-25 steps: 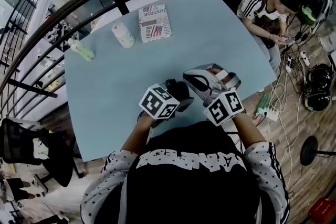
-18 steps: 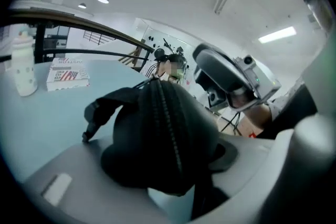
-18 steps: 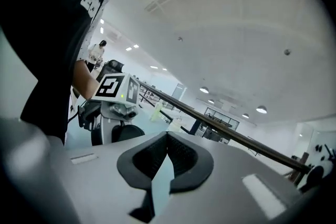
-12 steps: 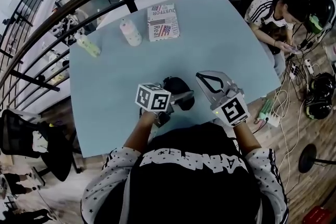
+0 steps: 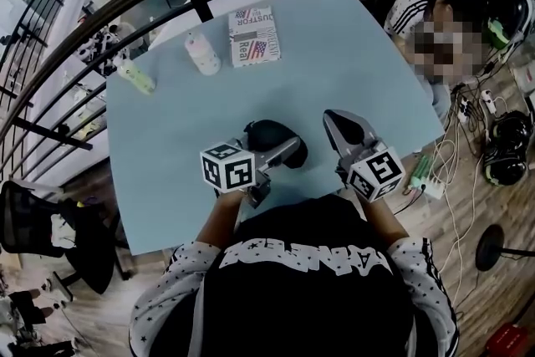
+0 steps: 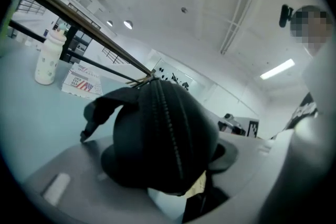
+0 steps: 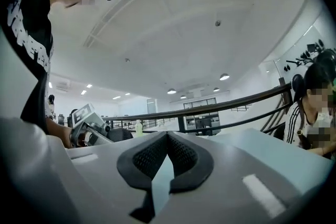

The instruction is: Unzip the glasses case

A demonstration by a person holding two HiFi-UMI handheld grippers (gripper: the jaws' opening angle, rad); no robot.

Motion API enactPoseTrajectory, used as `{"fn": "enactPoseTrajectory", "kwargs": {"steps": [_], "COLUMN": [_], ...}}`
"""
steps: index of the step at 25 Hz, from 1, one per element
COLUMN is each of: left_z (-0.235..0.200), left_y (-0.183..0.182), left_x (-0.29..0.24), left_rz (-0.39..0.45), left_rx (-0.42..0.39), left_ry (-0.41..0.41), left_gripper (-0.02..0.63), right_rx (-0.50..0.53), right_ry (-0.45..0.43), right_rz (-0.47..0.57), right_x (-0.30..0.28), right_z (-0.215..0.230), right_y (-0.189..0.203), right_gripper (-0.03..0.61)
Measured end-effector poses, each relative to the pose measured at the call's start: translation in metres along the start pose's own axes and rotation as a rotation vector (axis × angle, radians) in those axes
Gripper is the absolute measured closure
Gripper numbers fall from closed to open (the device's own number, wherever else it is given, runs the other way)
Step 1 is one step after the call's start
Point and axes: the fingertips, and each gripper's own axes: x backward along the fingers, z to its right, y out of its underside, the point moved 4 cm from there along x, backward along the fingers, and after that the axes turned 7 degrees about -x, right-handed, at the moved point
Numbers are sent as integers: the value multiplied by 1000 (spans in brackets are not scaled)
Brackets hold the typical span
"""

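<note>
Glasses case [image 5: 269,135], a black, rounded fabric shell with a zip running down its middle, sits over the near part of the wide pale blue table [image 5: 334,46], clamped between the jaws of the left gripper [image 5: 282,153]. The right gripper [image 7: 167,139] hovers near it to the right, jaws pressed together on nothing. Along the far side lie a flat box printed with stars and stripes [image 5: 253,36], a white bottle [image 5: 201,53] and a small pale green bottle [image 5: 135,78].

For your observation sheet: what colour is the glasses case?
The case is black, clearest in the left gripper view.
</note>
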Motion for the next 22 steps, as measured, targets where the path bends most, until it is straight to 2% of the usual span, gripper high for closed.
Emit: {"fn": "enactPoseTrajectory", "kwargs": {"steps": [3,6,11,14,22], "left_z": [-3,-3,-4,-2,5], "left_y": [-13,-25,-34,-35,-38], "left_x": [9,19,31,32,36], "left_rz": [56,95,130,132,136], "left_rx": [-38,-109,-220,-249,-265], "left_ry": [-58,-134,-233,-249,-248], "left_gripper": [614,614,614,614,614], "right_rx": [-4,-1,0,1,27], "right_ry": [-9,-21,-35,-37,-41], "right_rz": [6,10,27,30,17], "right_x": [-1,-2,-6,-8,-6], "right_z": [-5,-11,-15,-16,-22], "right_y": [-1,-4,-7,-8,-11], "right_gripper": [574,574,574,574,574]}}
